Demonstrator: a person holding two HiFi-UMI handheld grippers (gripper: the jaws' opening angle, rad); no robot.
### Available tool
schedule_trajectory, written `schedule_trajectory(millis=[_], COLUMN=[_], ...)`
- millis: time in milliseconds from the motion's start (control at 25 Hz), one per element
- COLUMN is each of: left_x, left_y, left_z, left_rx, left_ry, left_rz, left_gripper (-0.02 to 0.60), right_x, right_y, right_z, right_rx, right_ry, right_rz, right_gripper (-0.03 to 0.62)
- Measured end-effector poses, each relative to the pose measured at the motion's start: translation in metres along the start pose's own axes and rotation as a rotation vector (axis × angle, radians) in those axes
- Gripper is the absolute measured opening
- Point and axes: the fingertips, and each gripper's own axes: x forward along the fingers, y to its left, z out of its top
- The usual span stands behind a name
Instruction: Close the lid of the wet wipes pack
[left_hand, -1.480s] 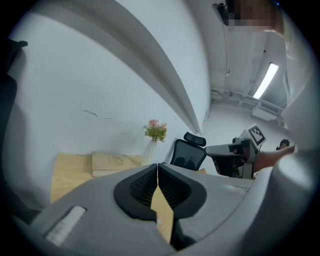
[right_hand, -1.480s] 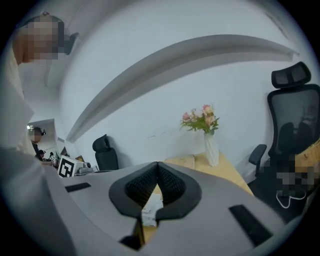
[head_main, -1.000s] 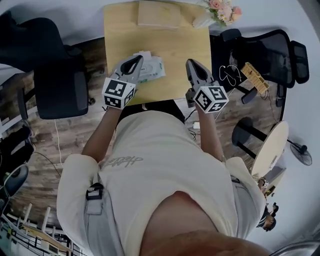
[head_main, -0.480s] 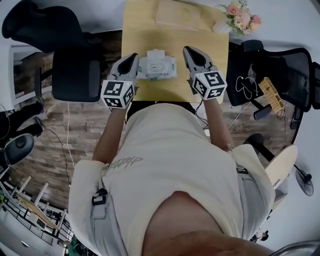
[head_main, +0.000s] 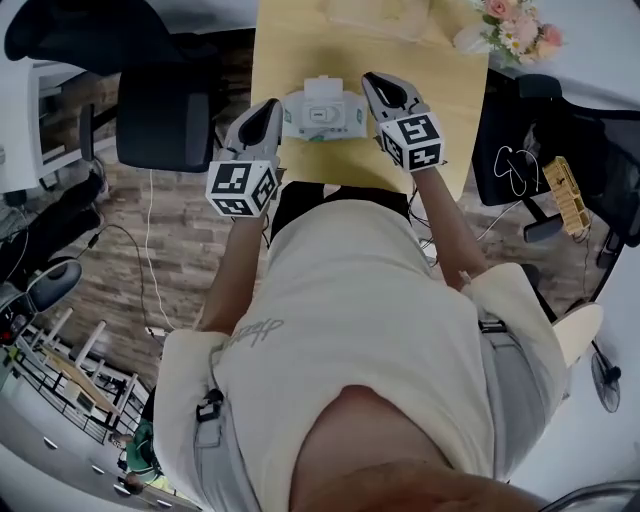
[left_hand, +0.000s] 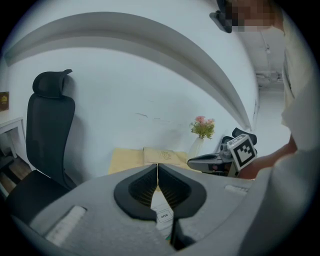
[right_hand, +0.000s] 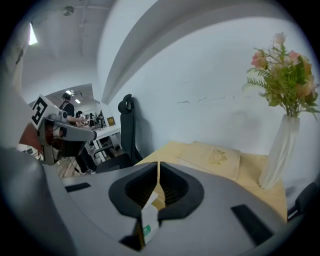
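- In the head view the left gripper (head_main: 268, 108) and the right gripper (head_main: 373, 82) are held low over the near part of a light wooden table (head_main: 440, 110). Both pairs of jaws are pressed together with nothing pinched.
- Between the two grippers the wet wipes pack (head_main: 322, 118) lies flat on the table. The left jaw tips are just beside its left end and the right jaw tips just beside its right end. Whether either one touches it cannot be told.
- The pack's white lid (head_main: 322, 89) is seen flipped back at the far edge, so the pack is open.
- At the far right corner a white vase (head_main: 468, 39) holds pink and white flowers (head_main: 520, 30). A flat tan pouch (head_main: 375, 15) lies at the table's far edge, and what it holds is not shown.
- In the left gripper view the left jaws meet in a thin slit. Below them a strip of the pack (left_hand: 162, 214) with a small "OPEN" label is seen. Beyond it stand the pouch (left_hand: 162, 156), the vase (left_hand: 195, 148) with its flowers (left_hand: 202, 126), and the other gripper at the right.
- In the right gripper view the right jaws are likewise closed on nothing. A corner of the pack (right_hand: 146, 222) shows beneath them. The pouch (right_hand: 215, 156) lies ahead, and the ribbed vase (right_hand: 279, 152) stands upright at the right, filled with the flowers (right_hand: 282, 75).
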Motion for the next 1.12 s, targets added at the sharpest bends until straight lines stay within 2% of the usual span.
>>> schedule_trajectory(millis=[320,400,600,800,960,1120], left_x=[0.001,0.000,-0.006,-0.013,-0.019,-0.023], left_y=[-0.010,-0.013,-0.017,-0.016,-0.015,-0.013], left_z=[-0.006,-0.007,-0.008,-0.017,-0.025,-0.027], left_rx=[-0.013,-0.015,-0.003,-0.016,-0.025,-0.026], left_ry=[0.016,0.015,0.016,0.026,0.035,0.037], left_rz=[0.030,0.039,0.054,0.084,0.092,0.097], left_gripper=[0.017,0.017,0.017,0.017,0.017,0.017], right_x=[0.031,0.039,0.063,0.093,0.104,0.107], right_y=[0.001,0.003,0.005,0.010,0.006,0.014], right_z=[-0.027,-0.034,-0.049,-0.087,-0.106,-0.116], right_rx=[-0.052,-0.052,-0.019,0.104,0.106,0.173], right_ry=[0.082,0.106,0.159,0.294,0.380,0.448], right_rz=[0.083,0.119,0.192,0.310,0.335,0.408], right_gripper=[0.007,0.056,0.059,0.060,0.060,0.060])
